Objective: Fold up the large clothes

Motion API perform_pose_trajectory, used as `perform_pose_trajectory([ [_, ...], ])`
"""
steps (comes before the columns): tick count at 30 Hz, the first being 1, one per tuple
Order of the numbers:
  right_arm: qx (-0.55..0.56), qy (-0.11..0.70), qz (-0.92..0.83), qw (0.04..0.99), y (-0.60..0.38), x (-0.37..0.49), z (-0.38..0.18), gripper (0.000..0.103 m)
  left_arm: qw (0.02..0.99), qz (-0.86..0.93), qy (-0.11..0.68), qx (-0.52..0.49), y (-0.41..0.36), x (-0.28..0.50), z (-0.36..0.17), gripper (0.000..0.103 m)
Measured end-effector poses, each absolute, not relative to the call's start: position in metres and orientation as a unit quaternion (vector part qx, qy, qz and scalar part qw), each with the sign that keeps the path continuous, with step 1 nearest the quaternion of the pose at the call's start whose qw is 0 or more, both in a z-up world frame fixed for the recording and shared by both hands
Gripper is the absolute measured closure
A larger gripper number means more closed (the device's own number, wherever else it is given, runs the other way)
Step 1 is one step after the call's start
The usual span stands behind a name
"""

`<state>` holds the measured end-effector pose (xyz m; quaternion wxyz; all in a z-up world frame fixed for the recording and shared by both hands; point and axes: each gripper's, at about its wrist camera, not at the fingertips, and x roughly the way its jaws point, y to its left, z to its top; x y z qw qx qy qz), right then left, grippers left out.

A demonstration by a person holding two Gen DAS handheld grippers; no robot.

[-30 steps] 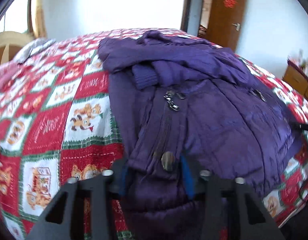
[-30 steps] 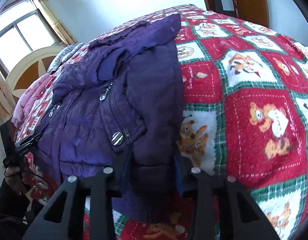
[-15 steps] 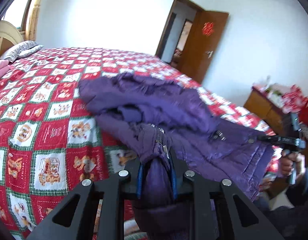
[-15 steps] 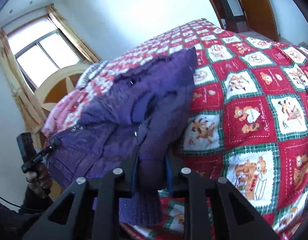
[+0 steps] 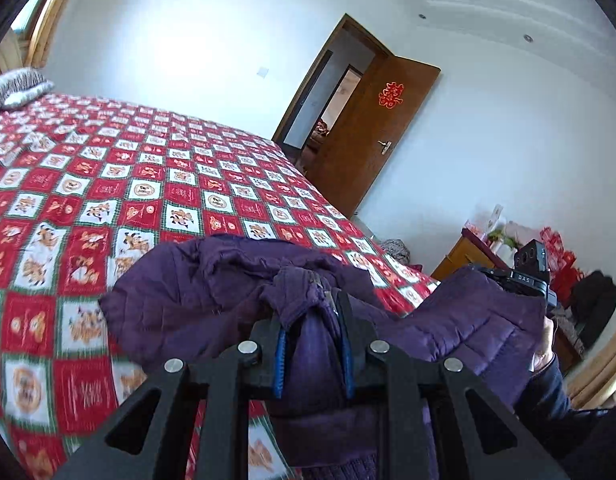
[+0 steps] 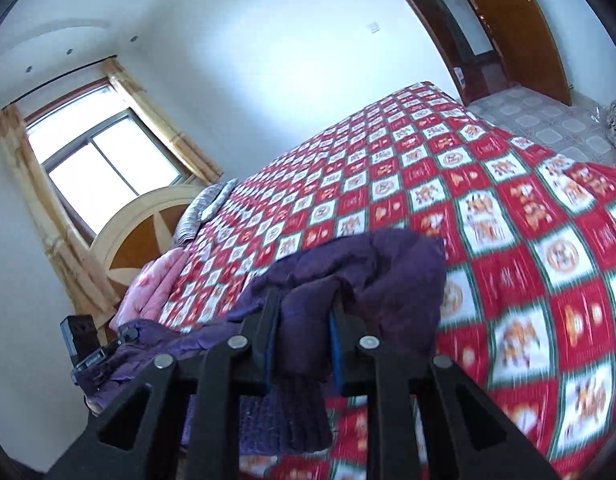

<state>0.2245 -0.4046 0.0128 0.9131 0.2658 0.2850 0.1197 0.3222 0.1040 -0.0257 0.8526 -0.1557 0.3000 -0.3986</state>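
The left gripper (image 5: pixel 314 312) is squeezed tight on a bunched-up bit of the purple puffy jacket (image 5: pixel 212 292), with the cloth pinched between its blue pads (image 5: pixel 280 360). The jacket is lifted up off the bed and hangs down below this gripper, and more of it sags away to the right of it. Past the gripper lies the red and white checked quilt (image 5: pixel 108 184), and beyond that, up and to the right, a brown door (image 5: pixel 372 136) stands open. Far to the right the cloth reaches the right gripper (image 6: pixel 304 300), which is also closed tight on a fold of the jacket. A knitted cuff (image 6: pixel 296 416) dangles just under its fingers. To the left of this gripper the jacket stretches away low, toward a pink blanket (image 6: pixel 156 288) and a window (image 6: pixel 104 160) higher up. To its right the quilt spreads wide.
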Motion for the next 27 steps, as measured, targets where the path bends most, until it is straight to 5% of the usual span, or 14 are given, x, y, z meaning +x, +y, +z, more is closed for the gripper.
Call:
perform_pose_trajectory([
  [9, 0.295, 0.326, 0.033, 0.897, -0.422, 0.362, -0.033, 0.080, 0.811, -0.344, 0.411, -0.234, 0.097, 0.480, -0.106, 0.074],
  [14, 0.311, 0.356, 0.014, 0.881, -0.433, 0.406, -0.074, 0.079, 0.793, -0.350, 0.419, -0.271, 0.110, 0.502, -0.123, 0.069],
  [19, 0.345, 0.364, 0.018, 0.865, -0.449, 0.421, -0.108, 0.074, 0.868, -0.227, 0.350, -0.267, 0.177, 0.496, -0.101, 0.039],
  [24, 0.322, 0.331, 0.012, 0.887, -0.434, 0.426, -0.097, 0.021, 0.935, -0.142, 0.295, -0.137, 0.135, 0.456, -0.069, 0.039],
  [27, 0.279, 0.279, -0.015, 0.919, -0.415, 0.410, -0.067, 0.014, 0.958, -0.145, 0.247, -0.010, 0.060, 0.428, -0.057, 0.034],
])
